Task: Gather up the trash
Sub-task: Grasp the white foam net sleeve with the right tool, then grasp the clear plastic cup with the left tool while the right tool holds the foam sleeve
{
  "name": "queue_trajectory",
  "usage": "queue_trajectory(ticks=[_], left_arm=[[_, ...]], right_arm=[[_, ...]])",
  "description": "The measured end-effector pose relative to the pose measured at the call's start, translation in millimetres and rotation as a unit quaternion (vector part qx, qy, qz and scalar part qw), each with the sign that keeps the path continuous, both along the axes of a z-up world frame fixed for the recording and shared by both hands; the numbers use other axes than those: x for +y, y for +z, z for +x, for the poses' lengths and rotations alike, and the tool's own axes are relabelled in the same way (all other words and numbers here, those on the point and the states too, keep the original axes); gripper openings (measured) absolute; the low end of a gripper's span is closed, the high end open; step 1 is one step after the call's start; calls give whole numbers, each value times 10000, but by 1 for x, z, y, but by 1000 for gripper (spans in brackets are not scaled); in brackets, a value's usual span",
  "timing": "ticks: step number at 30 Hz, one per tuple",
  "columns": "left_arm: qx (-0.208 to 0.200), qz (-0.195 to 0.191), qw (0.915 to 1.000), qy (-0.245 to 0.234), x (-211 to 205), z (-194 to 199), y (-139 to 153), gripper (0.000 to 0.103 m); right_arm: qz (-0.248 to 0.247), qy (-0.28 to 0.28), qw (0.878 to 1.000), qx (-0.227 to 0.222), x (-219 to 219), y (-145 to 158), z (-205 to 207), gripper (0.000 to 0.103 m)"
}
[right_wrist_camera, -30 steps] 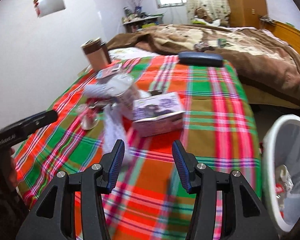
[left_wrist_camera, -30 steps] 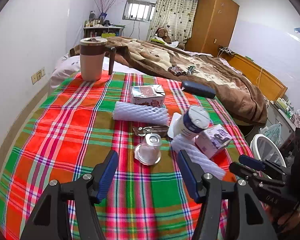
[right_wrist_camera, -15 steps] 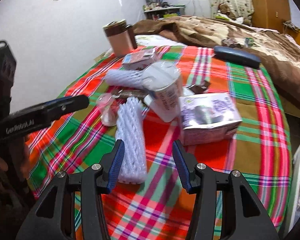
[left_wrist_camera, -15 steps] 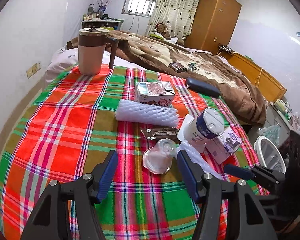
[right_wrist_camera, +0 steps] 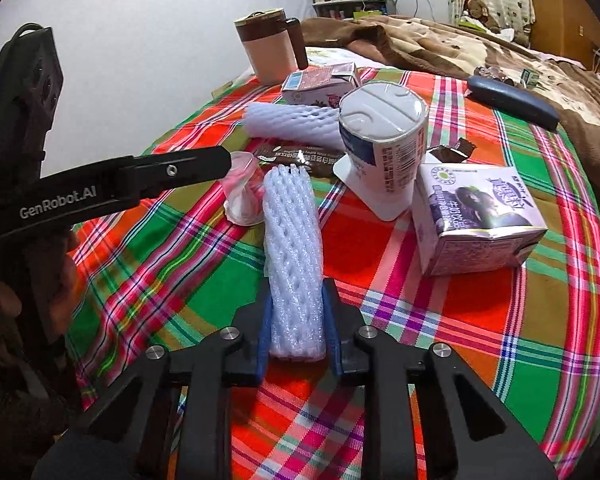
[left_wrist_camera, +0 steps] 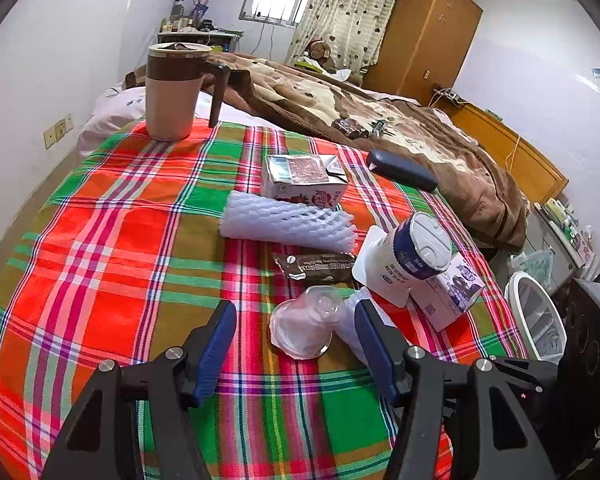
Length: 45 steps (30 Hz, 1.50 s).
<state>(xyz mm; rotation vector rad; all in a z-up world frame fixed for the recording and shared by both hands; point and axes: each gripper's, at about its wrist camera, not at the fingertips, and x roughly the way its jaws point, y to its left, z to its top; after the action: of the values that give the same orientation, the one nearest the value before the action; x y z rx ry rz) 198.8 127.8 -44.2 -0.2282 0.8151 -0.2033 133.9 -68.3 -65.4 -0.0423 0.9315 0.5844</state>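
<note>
On the plaid tablecloth (right_wrist_camera: 480,320), the right gripper (right_wrist_camera: 296,320) has just closed on the white foam net sleeve (right_wrist_camera: 294,248) at 6 o'clock, so this trash is ready for lifting, while the left gripper (left_wrist_camera: 296,344) stays apart around the clear plastic cup (left_wrist_camera: 304,326).

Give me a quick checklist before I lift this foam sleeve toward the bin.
1. Right hand-held gripper has just closed on the foam sleeve: ok.
2. Grip sits at the sleeve's near end, far end unsupported: not ok.
3. Sleeve clear of the yogurt cup: ok.
4. Sleeve clear of the clear plastic cup: cannot tell.
5. Left hand-held gripper open, holding nothing: ok.
6. Bin within view: ok.
</note>
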Motion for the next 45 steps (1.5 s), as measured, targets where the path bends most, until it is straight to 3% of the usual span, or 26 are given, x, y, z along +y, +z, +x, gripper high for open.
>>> queue_trajectory(ticks=[7,11,22,30,38,45], left_arm=[[51,124,9999,-100,-11,10,-5,61],[55,407,9991,39,-18,17,-10,61],[160,348,9993,31,-23,24,-20,60],[280,297,9991,69,-22,29,-28,42],[271,260,9993,60,-21,26,-27,32],[200,381,9990,106,-22,16,-21,30]], right_arm=[[-278,-466,9984,-178,-18,3,-3,22],[-253,-614,9977,-152,-26,3,-3,22],[-124,-730,9972,-120,-34,1,-2,22],[-79,-724,9973,-108,-36,0,-2,22],[-70,-737,9972,-118,-36,-1,0,22],[-19,-763,9969,-177,-41,2,-4,22]])
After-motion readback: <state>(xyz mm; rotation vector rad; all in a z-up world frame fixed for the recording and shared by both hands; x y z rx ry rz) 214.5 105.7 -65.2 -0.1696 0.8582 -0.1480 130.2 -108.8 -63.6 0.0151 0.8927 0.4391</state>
